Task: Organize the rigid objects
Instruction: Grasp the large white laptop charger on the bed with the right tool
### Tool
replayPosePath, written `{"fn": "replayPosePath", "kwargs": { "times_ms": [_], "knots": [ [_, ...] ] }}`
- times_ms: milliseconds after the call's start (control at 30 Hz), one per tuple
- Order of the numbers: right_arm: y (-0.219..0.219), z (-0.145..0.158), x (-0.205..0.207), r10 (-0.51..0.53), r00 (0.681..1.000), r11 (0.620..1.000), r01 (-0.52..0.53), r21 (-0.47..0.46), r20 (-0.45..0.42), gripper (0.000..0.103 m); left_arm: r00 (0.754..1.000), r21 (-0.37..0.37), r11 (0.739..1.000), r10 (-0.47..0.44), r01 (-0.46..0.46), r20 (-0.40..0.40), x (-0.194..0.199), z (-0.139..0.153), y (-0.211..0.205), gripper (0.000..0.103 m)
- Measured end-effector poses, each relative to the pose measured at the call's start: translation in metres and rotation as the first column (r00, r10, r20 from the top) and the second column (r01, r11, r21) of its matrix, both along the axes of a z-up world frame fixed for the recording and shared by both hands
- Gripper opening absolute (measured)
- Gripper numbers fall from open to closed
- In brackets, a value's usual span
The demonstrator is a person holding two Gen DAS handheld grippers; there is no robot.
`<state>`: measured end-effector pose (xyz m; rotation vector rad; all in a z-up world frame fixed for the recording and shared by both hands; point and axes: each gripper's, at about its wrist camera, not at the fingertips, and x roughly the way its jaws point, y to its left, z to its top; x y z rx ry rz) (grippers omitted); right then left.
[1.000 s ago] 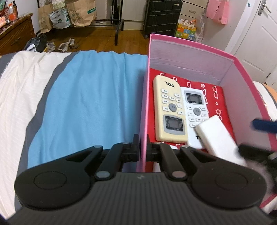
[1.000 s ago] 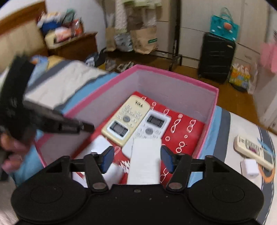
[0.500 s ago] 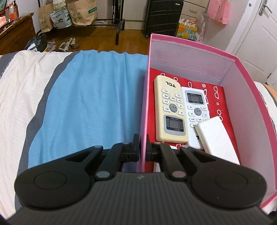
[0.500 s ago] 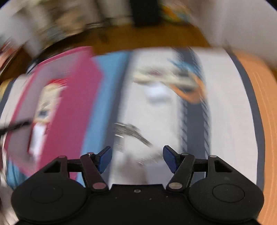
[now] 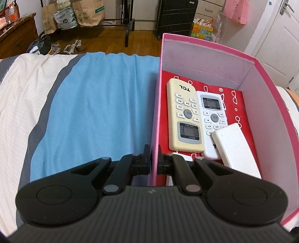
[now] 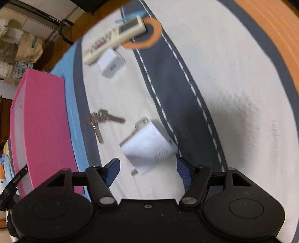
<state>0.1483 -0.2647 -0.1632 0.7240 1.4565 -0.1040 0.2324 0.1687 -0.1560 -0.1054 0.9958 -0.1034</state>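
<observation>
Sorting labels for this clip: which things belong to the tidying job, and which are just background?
Job: pink box, cream remote, white remote, keys, white charger, left gripper, right gripper.
Background: suitcase, paper bags, shoes.

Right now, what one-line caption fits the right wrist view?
Open right hand-held gripper hovers over a white charger on the bed, keys and pink box alongside.

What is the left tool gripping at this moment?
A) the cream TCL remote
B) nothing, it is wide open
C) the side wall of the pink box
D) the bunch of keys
C: in the left wrist view, the left tool is shut on the pink box, one finger on each side of its wall.
</observation>
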Motion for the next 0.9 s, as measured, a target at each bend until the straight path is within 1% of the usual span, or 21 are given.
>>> {"fn": "replayPosePath", "kwargs": {
  "times_ms": [100, 133, 200, 267, 333, 400, 433, 467, 600, 700, 767, 833, 867, 900],
  "knots": [
    [-0.004, -0.011, 0.006, -0.065, 0.998, 0.992, 0.066, 0.106, -0.012, 0.072, 1.000, 0.000, 1.000, 0.001, -0.001, 0.000, 0.000, 0.000, 0.000, 0.004],
    [-0.003, -0.012, 0.009, -0.073, 0.997, 0.990, 0.074, 0.121, -0.016, 0.075, 1.000, -0.001, 1.000, 0.002, -0.002, -0.001, 0.000, 0.000, 0.000, 0.004],
    [0.002, -0.010, 0.019, -0.043, 0.999, 0.996, 0.042, 0.076, 0.005, 0.075, 1.000, -0.003, 1.000, 0.002, -0.002, -0.002, 0.000, -0.001, -0.001, 0.004],
    [0.013, -0.002, 0.029, 0.033, 0.997, 0.999, -0.032, -0.021, 0.063, 0.075, 1.000, -0.002, 1.000, 0.002, -0.002, -0.001, 0.000, 0.000, -0.001, 0.004],
    [0.029, 0.007, 0.037, 0.144, 0.982, 0.980, -0.124, -0.156, 0.120, 0.074, 1.000, -0.002, 1.000, 0.002, -0.002, -0.003, 0.001, -0.001, -0.001, 0.004],
    [0.041, 0.010, 0.043, 0.256, 0.957, 0.942, -0.214, -0.259, 0.138, 0.073, 1.000, -0.004, 1.000, 0.003, -0.003, -0.004, 0.001, -0.001, 0.000, 0.004],
    [0.045, 0.010, 0.045, 0.314, 0.938, 0.917, -0.259, -0.304, 0.145, 0.060, 1.000, -0.005, 1.000, 0.003, -0.003, -0.004, 0.001, -0.001, 0.000, 0.004],
    [0.047, 0.010, 0.046, 0.345, 0.927, 0.902, -0.284, -0.326, 0.146, 0.056, 1.000, -0.005, 1.000, 0.004, -0.004, -0.004, 0.001, -0.001, 0.000, 0.004],
    [0.044, 0.010, 0.049, 0.370, 0.916, 0.889, -0.301, -0.346, 0.154, 0.056, 1.000, -0.005, 1.000, 0.002, -0.002, -0.003, 0.001, -0.001, 0.000, 0.004],
    [0.048, 0.009, 0.044, 0.378, 0.916, 0.881, -0.313, -0.354, 0.133, 0.057, 1.000, -0.004, 1.000, 0.003, -0.003, -0.004, 0.001, -0.001, 0.000, 0.004],
    [0.051, 0.008, 0.043, 0.390, 0.915, 0.869, -0.328, -0.371, 0.106, 0.057, 1.000, -0.005, 1.000, 0.004, -0.004, -0.005, 0.001, -0.001, 0.000, 0.004],
    [0.059, -0.002, 0.040, 0.404, 0.914, 0.857, -0.360, -0.369, 0.046, 0.068, 1.000, -0.008, 1.000, 0.006, -0.006, -0.006, 0.001, -0.001, 0.001, 0.004],
    [0.059, -0.006, 0.040, 0.401, 0.916, 0.859, -0.368, -0.355, 0.023, 0.067, 1.000, -0.010, 1.000, 0.008, -0.008, -0.006, 0.001, -0.002, 0.001, 0.004],
    [0.057, -0.007, 0.039, 0.384, 0.923, 0.870, -0.351, -0.347, 0.029, 0.064, 1.000, -0.018, 1.000, 0.012, -0.013, -0.007, 0.001, -0.002, 0.001, 0.005]
  ]
}}
